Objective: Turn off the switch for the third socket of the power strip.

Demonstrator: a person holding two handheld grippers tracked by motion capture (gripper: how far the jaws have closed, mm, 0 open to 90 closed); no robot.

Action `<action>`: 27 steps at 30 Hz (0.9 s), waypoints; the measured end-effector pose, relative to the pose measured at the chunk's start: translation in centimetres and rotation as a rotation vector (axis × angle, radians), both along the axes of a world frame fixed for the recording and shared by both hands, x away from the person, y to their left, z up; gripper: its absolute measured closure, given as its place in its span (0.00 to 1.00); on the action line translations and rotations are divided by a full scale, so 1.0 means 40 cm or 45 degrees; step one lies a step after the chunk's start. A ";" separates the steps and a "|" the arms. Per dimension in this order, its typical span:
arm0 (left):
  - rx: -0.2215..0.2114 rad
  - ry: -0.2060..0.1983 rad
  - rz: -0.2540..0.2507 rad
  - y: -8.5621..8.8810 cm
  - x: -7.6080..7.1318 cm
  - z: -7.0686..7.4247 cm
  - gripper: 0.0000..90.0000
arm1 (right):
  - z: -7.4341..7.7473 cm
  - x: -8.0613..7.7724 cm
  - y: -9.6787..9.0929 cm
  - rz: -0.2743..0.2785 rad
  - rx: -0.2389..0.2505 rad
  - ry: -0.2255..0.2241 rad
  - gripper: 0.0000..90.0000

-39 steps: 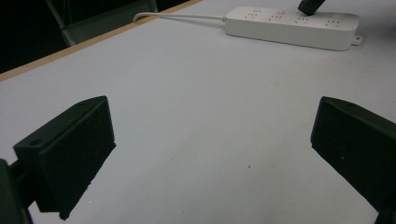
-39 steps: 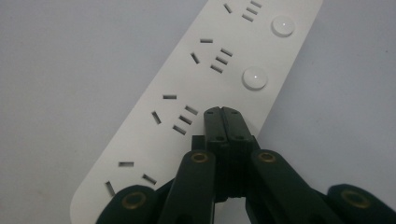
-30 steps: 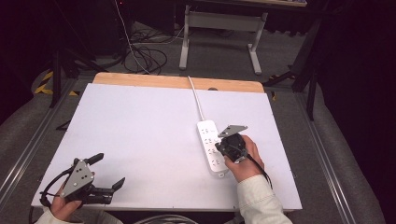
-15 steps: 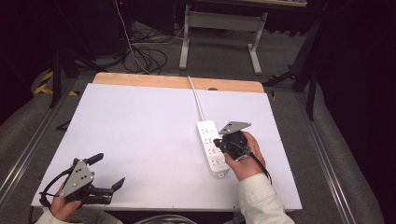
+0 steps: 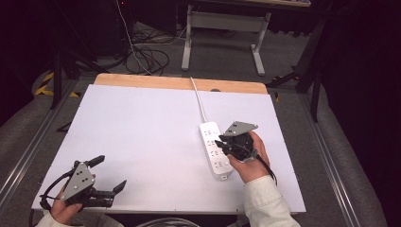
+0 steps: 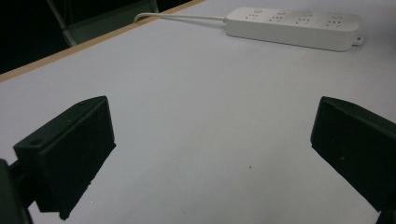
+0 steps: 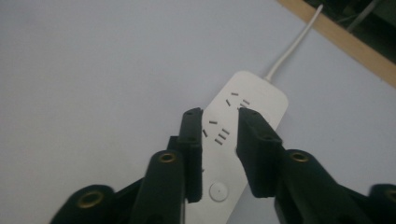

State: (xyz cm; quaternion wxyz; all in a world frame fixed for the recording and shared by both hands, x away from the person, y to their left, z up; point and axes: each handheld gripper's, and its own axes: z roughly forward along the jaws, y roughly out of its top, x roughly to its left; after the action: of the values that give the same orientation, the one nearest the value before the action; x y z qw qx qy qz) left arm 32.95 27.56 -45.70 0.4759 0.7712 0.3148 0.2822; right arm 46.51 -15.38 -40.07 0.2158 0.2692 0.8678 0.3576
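A white power strip (image 5: pixel 210 135) lies on the white table (image 5: pixel 142 127), right of centre, with its cord (image 5: pixel 198 101) running off the far edge. My right gripper (image 5: pixel 220 143) hovers over the strip's near half. Its jaws have just been opening and now stand a little apart, and between them I see only the strip's sockets (image 7: pixel 261 95) below. This gripper (image 7: pixel 219 114) is open and grips nothing. My left gripper (image 5: pixel 111 172) rests at the table's front left corner, jaws wide open and empty. In its own view the left gripper (image 6: pixel 212 121) looks across bare table towards the strip (image 6: pixel 294 28).
A wooden strip (image 5: pixel 179 83) edges the table's far side. Beyond it, a desk frame (image 5: pixel 222 23) and loose cables (image 5: pixel 146 52) sit on the floor. Metal rails (image 5: pixel 28 156) run along both sides of the table.
The right gripper's jaws have parted slightly over the power strip, and that hand has barely shifted. The left gripper has stayed still.
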 end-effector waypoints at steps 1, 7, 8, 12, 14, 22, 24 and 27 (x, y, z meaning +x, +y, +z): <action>0.000 0.000 0.000 0.000 0.000 0.000 0.00 | 0.004 -0.003 -0.002 0.013 0.009 -0.026 0.71; 0.009 -0.004 0.000 -0.001 0.001 0.000 0.00 | 0.029 -0.026 -0.018 0.023 0.092 -0.080 0.49; 0.009 -0.003 0.001 -0.001 0.001 0.000 0.00 | 0.029 -0.026 -0.018 0.023 0.092 -0.080 0.49; 0.005 -0.001 0.003 0.000 0.000 0.000 0.00 | 0.051 -0.048 -0.048 0.012 0.175 -0.077 0.39; 0.004 0.000 0.004 0.000 0.001 0.000 0.00 | 0.059 -0.057 -0.057 0.012 0.187 -0.081 0.36; 0.003 -0.002 0.008 0.001 0.001 0.000 0.00 | 0.069 -0.088 -0.095 0.027 0.208 -0.068 0.31; 0.006 -0.006 0.010 0.001 0.002 0.001 0.00 | 0.063 -0.100 -0.110 0.031 0.266 -0.044 0.29; 0.002 -0.005 0.011 0.002 0.002 0.001 0.00 | 0.053 -0.109 -0.126 0.042 0.299 -0.015 0.26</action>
State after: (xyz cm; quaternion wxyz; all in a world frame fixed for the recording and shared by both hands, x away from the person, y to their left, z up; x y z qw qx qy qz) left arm 33.03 27.63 -45.67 0.4748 0.7696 0.3171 0.2860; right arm 42.13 -20.41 -37.96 0.1820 0.2761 0.8229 0.4620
